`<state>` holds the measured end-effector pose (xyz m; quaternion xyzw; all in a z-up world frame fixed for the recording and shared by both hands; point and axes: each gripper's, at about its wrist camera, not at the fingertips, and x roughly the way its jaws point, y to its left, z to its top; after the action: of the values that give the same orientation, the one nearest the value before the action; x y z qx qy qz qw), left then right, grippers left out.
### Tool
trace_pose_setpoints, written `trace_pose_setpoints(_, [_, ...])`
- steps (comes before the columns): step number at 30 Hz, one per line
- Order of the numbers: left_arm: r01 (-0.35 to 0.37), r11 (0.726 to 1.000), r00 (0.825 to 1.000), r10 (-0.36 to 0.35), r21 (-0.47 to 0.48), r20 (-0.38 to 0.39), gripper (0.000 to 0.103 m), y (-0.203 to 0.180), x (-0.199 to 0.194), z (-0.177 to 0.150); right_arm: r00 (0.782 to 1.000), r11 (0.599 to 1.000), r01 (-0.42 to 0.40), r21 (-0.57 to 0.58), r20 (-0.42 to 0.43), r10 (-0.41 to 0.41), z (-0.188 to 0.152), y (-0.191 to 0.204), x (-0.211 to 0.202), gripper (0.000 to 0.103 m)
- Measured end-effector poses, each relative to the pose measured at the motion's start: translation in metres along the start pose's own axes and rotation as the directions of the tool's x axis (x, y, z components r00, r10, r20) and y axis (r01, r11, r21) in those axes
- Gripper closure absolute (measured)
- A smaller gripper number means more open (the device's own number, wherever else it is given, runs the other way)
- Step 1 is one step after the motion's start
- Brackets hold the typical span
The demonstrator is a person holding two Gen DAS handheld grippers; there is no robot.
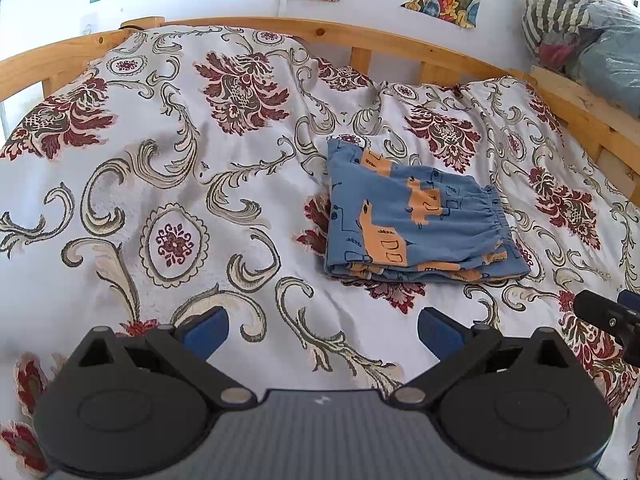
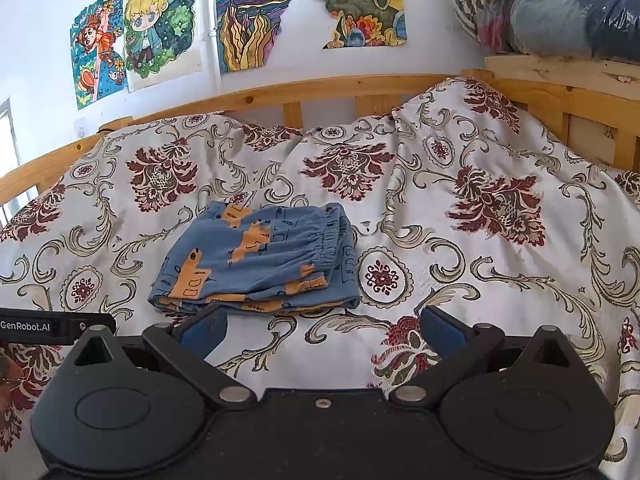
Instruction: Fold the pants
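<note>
Blue pants with orange animal prints (image 1: 416,216) lie folded into a compact rectangle on the floral bedspread (image 1: 168,168), elastic waistband to the right. In the right wrist view the same pants (image 2: 256,260) rest just beyond the fingers. My left gripper (image 1: 322,330) is open over bare bedspread, below and left of the pants, holding nothing. My right gripper (image 2: 322,330) is open too, its blue pads clear of the fabric near the pants' front edge. The right gripper's tip (image 1: 608,316) shows at the left wrist view's right edge.
A wooden bed rail (image 2: 320,88) runs along the back. Drawings (image 2: 160,24) hang on the white wall. Bagged, bundled textiles (image 2: 560,8) sit on a wooden shelf (image 2: 560,72) at the far right. The bedspread (image 2: 500,240) is rumpled in ridges behind the pants.
</note>
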<state>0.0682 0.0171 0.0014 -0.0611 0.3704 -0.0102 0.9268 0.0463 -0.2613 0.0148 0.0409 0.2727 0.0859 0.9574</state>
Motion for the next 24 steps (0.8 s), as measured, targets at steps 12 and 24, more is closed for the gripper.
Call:
trace_pose_setpoints(12, [-0.068,0.994,0.998,0.066,0.09,0.023,0.0,-0.01,-0.004,-0.002,1.0,1.0,-0.001,0.0,-0.004,0.001,-0.003,0.001,0.001,0.001])
trace_pose_setpoints(24, [-0.044,0.996,0.999,0.043,0.082,0.014,0.0,-0.01,-0.003,-0.003,1.0,1.0,-0.009,0.0,-0.013,0.009,-0.007,0.002,0.002,0.001])
